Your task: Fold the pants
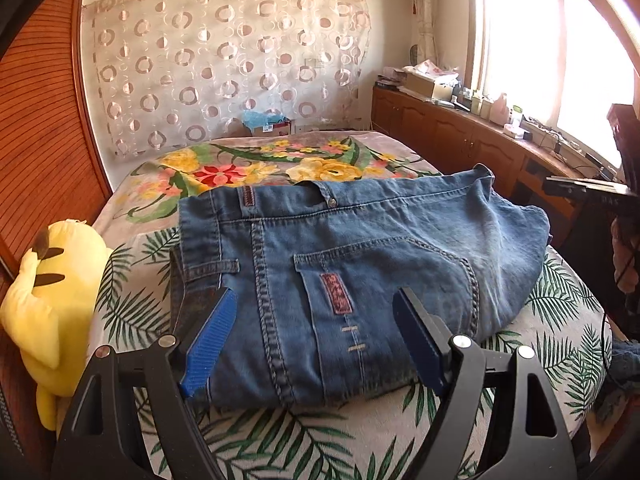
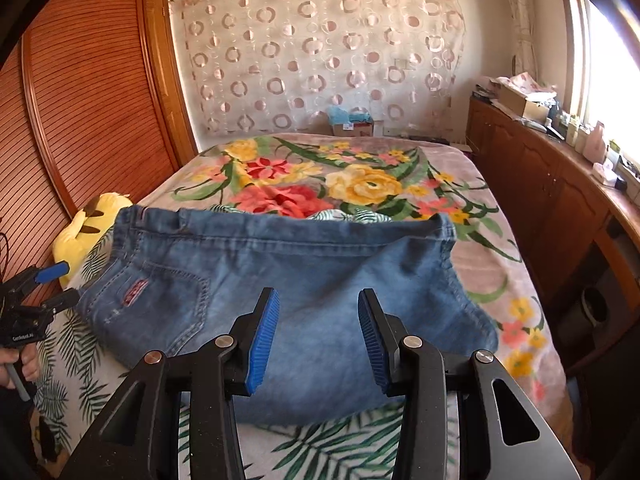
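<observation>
The left gripper (image 1: 316,300) hangs wide open over the folded jeans (image 1: 352,272), gripping nothing; the right gripper (image 2: 318,304) is likewise spread, empty, above the same denim bundle. The jeans lie on the leaf-print bedspread (image 1: 320,436), a yellow plush toy (image 1: 52,292) beside them at left

Pants (image 1: 360,256): faded blue denim, matt, coarse weave, heavy raised stitching, small metal button at waistband. Left gripper (image 1: 316,336): matt black plastic frame, ribbed blue pads (image 1: 214,340), shiny metal pins. Right gripper (image 2: 316,340): same black plastic, ribbed blue pads (image 2: 262,344). Bedspread (image 2: 472,208): soft printed cloth, floral. Plush toy (image 1: 52,288): yellow, fuzzy fabric. Wardrobe door (image 2: 100,92): slatted wood, warm semi-gloss varnish. Wall hanging (image 1: 224,52): sheer cloth, satin-sheen circles. Cabinet (image 1: 452,136): varnished wood.
</observation>
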Demonstrator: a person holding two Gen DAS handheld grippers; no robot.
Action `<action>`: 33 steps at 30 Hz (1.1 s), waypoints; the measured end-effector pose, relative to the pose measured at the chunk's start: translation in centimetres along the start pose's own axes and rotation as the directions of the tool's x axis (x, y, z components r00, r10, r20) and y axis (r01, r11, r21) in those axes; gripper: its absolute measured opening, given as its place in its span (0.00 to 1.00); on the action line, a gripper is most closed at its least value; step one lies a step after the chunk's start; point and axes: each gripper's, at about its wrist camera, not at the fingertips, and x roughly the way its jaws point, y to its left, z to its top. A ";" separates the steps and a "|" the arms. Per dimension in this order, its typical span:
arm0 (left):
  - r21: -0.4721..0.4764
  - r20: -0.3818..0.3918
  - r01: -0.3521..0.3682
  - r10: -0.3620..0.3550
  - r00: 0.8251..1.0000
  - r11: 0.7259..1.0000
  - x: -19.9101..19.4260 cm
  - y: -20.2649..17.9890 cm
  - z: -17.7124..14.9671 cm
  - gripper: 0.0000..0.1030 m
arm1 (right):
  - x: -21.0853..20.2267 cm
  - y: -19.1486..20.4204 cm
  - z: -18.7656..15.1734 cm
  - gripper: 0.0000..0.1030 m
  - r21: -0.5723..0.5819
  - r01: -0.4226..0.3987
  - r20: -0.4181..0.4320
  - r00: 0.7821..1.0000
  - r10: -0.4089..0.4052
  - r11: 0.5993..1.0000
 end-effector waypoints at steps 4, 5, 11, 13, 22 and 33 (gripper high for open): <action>-0.007 0.000 -0.027 0.027 1.000 1.000 -1.2 0.3 -1.1 0.79 | -0.7 1.3 -1.8 0.42 -0.021 -0.024 -0.004 1.000 0.024 0.999; -0.010 0.002 -0.030 0.030 1.000 1.000 -1.5 0.4 -1.5 0.79 | -0.8 1.6 -2.4 0.42 -0.022 -0.037 -0.004 0.999 0.036 0.999; -0.035 0.003 -0.042 0.042 0.999 0.999 -2.4 1.6 -3.3 0.79 | -0.6 3.0 -4.9 0.42 -0.025 -0.080 -0.032 0.996 0.080 0.996; -0.038 0.001 -0.059 0.059 0.998 0.998 -2.5 2.3 -4.0 0.79 | -0.6 3.4 -5.8 0.42 -0.028 -0.096 -0.053 0.994 0.095 0.995; -0.044 -0.075 -0.111 0.108 0.991 0.993 -1.3 6.2 -6.3 0.79 | 2.1 4.8 -7.2 0.51 -0.027 -0.099 -0.147 0.985 0.094 0.995; -0.052 -0.185 -0.146 0.134 0.974 0.988 2.6 8.8 -6.2 0.74 | 4.5 3.7 -7.3 0.56 0.014 -0.114 -0.186 0.976 0.115 0.993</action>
